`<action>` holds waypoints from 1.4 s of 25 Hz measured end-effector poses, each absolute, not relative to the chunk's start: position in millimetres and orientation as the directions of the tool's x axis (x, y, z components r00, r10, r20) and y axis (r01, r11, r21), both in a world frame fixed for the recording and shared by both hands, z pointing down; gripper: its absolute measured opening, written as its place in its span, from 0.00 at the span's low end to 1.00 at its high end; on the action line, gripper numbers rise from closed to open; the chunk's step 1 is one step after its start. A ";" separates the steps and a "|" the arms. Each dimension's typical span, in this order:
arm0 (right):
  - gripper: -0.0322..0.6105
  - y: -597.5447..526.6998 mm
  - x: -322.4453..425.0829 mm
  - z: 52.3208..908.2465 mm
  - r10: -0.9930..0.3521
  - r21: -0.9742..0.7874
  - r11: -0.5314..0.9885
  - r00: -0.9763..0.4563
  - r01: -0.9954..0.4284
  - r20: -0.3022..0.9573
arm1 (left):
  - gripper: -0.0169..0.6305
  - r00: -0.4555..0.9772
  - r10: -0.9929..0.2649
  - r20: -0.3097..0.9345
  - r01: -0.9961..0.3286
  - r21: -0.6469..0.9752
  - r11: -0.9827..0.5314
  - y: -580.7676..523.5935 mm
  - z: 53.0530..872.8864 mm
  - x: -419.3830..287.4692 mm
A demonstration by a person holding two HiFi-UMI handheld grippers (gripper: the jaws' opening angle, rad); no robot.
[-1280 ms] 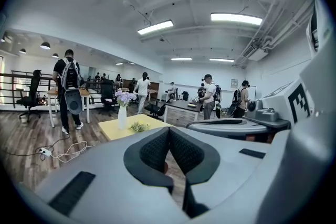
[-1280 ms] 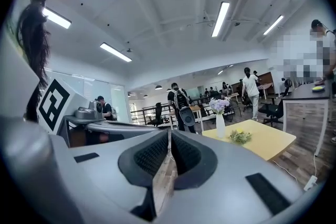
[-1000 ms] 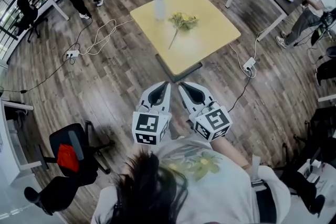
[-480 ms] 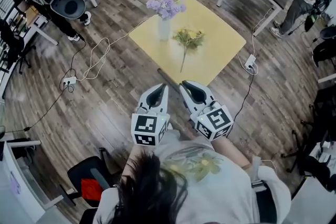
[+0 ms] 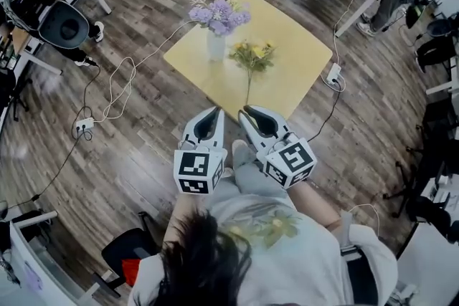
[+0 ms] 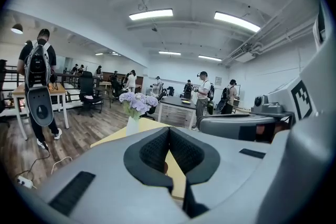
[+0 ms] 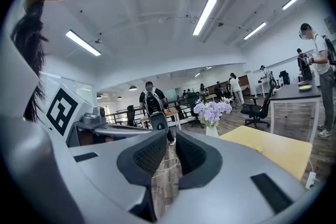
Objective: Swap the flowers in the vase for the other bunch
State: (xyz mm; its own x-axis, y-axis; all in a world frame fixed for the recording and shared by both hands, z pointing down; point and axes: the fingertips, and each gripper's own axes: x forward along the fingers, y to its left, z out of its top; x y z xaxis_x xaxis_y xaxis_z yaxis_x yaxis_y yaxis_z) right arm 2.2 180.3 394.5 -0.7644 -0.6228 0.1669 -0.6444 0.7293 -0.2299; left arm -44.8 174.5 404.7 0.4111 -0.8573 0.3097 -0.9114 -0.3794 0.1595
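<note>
— While the person stands short of the surface (image 5: 294,54), is any part of the swap done, do you think?

— I judge no. The purple flowers (image 5: 219,13) are in the vase (image 5: 215,46), which stands upright on the left part of the surface. The yellow bunch (image 5: 251,54) lies flat just beside it, with the stem pointing toward the person. Nothing is touched.

— And the grippers?

— The left gripper (image 5: 214,112) and the right gripper (image 5: 246,111) are held side by side in front of the body. They are over the floor (image 5: 143,154), well apart from the vase. The left fingers (image 6: 152,150) are closed together with nothing between them. The right fingers (image 7: 148,153) are also brought together and empty; past them I see only floor boards and a cable (image 7: 165,165).

— Why closed, if they must take flowers?

— I suppose it is only a carrying position, because nothing is within reach from here. They must open before the stems.

— Why does the bunch lie this way?

— Probably so that the stem is easy to take from this side. I guess the purple stems must come out first, since the neck looks narrow for two bunches.

— Any danger?

— The vase looks tall and light, so a sideways pull could tip it. One gripper may need to steady it.
</note>
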 end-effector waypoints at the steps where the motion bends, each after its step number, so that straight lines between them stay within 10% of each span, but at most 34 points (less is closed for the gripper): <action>1: 0.12 169.8 2.4 396.4 -0.622 -0.233 0.729 -0.765 -0.644 0.170 | 0.05 0.412 -0.857 0.310 -0.911 0.158 -0.381 164.5 404.9 -44.2; 11: 0.13 51.4 -0.4 394.0 -0.644 -0.255 0.706 -0.749 -0.660 0.155 | 0.05 0.400 -0.854 0.333 -0.917 0.144 -0.373 66.2 403.0 -52.4; 21: 0.40 -43.2 -6.5 407.0 -0.652 -0.300 0.677 -0.736 -0.672 0.179 | 0.05 0.369 -0.852 0.370 -0.929 0.156 -0.335 -2.5 417.6 -61.6; 35: 0.42 -134.3 -22.8 461.7 -0.654 -0.287 0.658 -0.717 -0.696 0.240 | 0.05 0.333 -0.824 0.458 -0.942 0.187 -0.277 -52.6 462.9 -73.0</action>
